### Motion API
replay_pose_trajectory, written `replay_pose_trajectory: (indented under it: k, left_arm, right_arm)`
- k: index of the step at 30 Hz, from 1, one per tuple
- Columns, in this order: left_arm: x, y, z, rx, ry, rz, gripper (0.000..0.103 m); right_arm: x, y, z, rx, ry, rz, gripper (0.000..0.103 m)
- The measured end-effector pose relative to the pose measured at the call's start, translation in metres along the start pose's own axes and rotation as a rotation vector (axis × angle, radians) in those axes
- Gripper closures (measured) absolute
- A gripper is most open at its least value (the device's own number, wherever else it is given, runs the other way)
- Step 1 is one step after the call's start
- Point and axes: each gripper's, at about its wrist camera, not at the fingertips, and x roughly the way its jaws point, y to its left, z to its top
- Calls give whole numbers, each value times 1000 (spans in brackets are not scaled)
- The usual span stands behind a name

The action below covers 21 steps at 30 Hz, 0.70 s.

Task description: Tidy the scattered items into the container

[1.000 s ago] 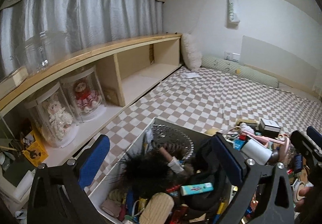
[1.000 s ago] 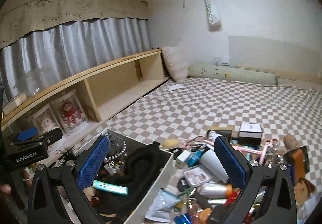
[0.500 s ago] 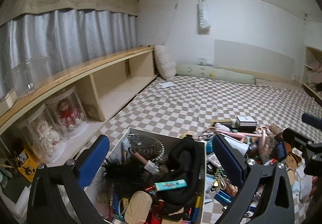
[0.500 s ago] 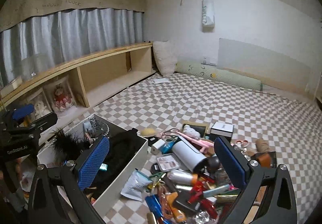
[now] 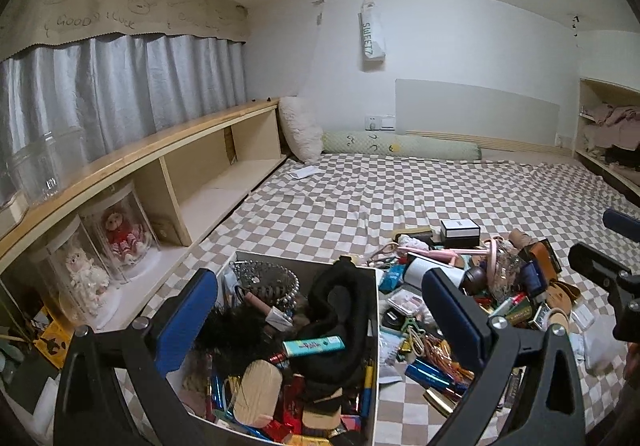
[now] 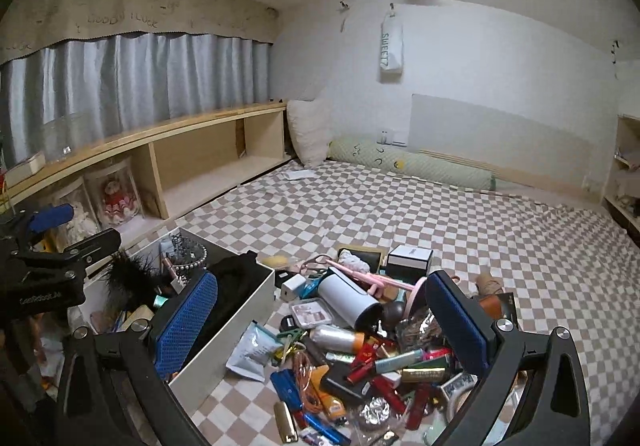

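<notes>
Hovering empty with jaws spread wide, the right gripper (image 6: 320,330) hangs over the scattered items (image 6: 360,362) beside the white container (image 6: 224,330); the left gripper (image 5: 320,310), likewise apart, waits above it. Those tubes look light, slick; pinch mid-body.

Black-framed tool (image 6: 320,326) with blue textured pads (image 6: 186,322), silver screws (image 6: 504,325).

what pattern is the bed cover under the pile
A beige-and-white checkerboard on the bed cover, clearest in the right wrist view.
</notes>
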Motion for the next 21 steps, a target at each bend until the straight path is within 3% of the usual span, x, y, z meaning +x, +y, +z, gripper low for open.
replay_pose_trajectory:
  k: [21]
  left_arm:
    - [-28,-7,-31,11,0,-53,0]
  right_arm:
    - [-42,11,-41,-68,-40,-90,0]
